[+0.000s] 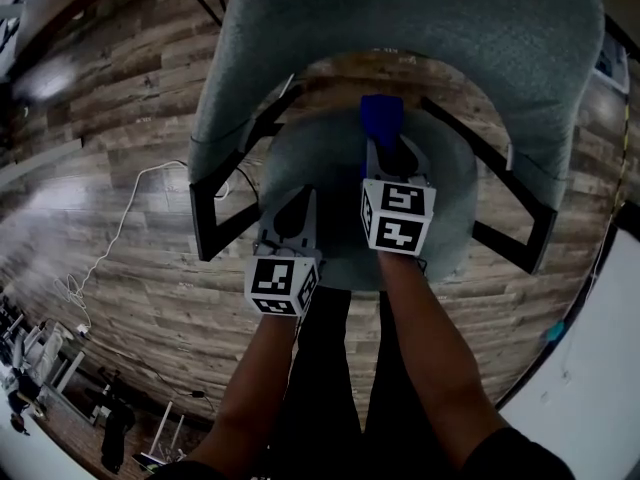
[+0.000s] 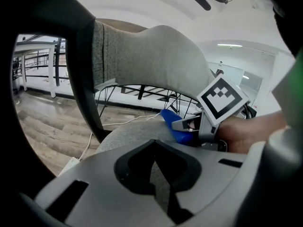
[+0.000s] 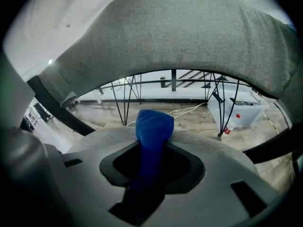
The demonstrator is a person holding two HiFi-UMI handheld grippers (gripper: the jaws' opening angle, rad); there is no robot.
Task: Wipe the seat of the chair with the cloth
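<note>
The chair has a round grey seat [image 1: 330, 158] and a curved grey backrest [image 1: 400, 18]. My right gripper [image 1: 384, 154] reaches over the middle of the seat, shut on a blue cloth [image 1: 381, 120] that sticks out past its tips toward the backrest. In the right gripper view the cloth [image 3: 152, 126] stands up between the jaws of the gripper [image 3: 150, 162], above the seat [image 3: 208, 148]. My left gripper [image 1: 293, 214] hovers over the seat's front left part, its jaws together and nothing in them. The left gripper view shows that gripper [image 2: 154, 163], the seat [image 2: 128, 134], the cloth [image 2: 173, 122] and the right gripper [image 2: 201, 126].
Black frame arms flank the seat on the left [image 1: 225, 208] and right [image 1: 510, 218]. A white cable [image 1: 110, 248] trails over the wooden floor. A clear plastic box [image 3: 239, 110] with a bottle beside it stands behind the chair. The person's legs are just in front of the seat.
</note>
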